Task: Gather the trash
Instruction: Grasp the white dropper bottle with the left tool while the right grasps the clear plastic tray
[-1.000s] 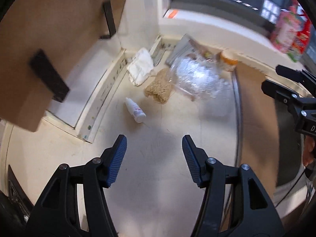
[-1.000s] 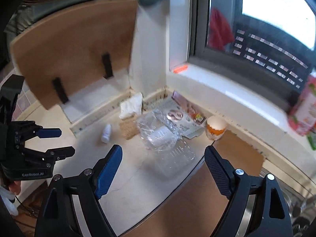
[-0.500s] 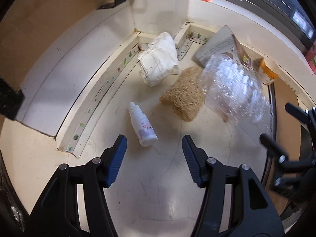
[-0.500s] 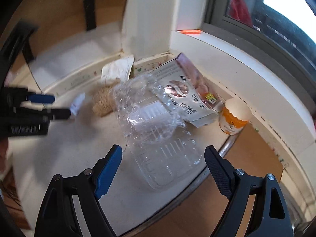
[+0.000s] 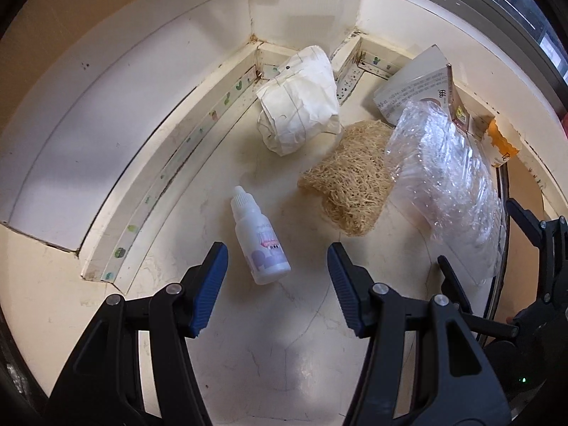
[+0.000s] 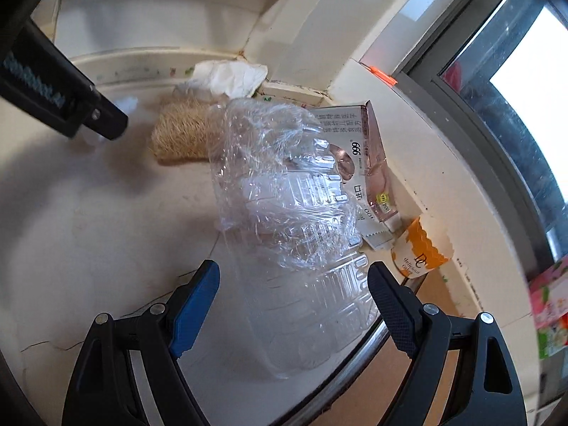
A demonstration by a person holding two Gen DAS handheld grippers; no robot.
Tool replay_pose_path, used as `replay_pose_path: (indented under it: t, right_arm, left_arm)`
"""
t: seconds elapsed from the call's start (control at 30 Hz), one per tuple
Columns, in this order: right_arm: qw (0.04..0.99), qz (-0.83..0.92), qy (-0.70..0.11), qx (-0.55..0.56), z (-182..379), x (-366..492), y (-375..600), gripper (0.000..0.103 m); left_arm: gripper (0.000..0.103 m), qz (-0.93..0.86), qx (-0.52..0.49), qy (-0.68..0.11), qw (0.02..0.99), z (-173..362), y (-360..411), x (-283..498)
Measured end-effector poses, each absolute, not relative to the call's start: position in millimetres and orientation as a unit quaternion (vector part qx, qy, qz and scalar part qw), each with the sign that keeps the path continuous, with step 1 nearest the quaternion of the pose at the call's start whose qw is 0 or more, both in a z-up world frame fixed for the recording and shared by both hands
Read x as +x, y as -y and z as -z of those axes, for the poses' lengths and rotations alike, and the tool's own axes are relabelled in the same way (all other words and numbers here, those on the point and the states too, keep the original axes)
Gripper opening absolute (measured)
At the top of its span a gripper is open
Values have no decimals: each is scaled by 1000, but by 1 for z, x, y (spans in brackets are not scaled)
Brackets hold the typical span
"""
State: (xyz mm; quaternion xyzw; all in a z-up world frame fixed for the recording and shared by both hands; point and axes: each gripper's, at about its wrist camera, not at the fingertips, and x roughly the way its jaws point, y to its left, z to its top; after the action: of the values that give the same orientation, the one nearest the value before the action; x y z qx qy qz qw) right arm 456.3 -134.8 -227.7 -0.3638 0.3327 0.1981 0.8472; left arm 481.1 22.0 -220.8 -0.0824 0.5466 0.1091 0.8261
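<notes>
Over the counter (image 5: 269,348), left gripper (image 5: 277,277) gapes empty, dropper bottle (image 5: 261,239) between its tips; right gripper (image 6: 293,305) wide, straddling the clear plastic tray (image 6: 301,284) untouched.

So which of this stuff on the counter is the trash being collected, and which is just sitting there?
Trash, likely:
small white dropper bottle
crumpled white paper
tan fibre wad
clear plastic tray with film
printed carton
orange paper cup

Just there:
pink box on the sill
</notes>
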Motion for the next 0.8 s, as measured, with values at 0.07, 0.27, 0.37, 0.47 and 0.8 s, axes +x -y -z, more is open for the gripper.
replay_pose_path:
  t: [0.07,0.27,0.37,0.47,0.8]
  right_arm:
    - [851,-190,-331,-362,229,460,134,86]
    - [858,-187,-340,-336,229,476,135,69]
    - [866,-186,-315,-341,223,470,132,49]
    - [879,-178,-297,-329,212,467,132,36]
    - [897,-186,-356,-183,174,493,175,14]
  left_arm:
    - [55,-108,-80,-545,828,222,-23,482]
    - [55,-102,-78,-543,830,225,-21,485]
    - [55,-102,-79,-545,829,227,-21,485]
    - [49,-102,-79,-544,829,231,-20,484]
    - [23,-106,-82,-534,835,232,-17,470]
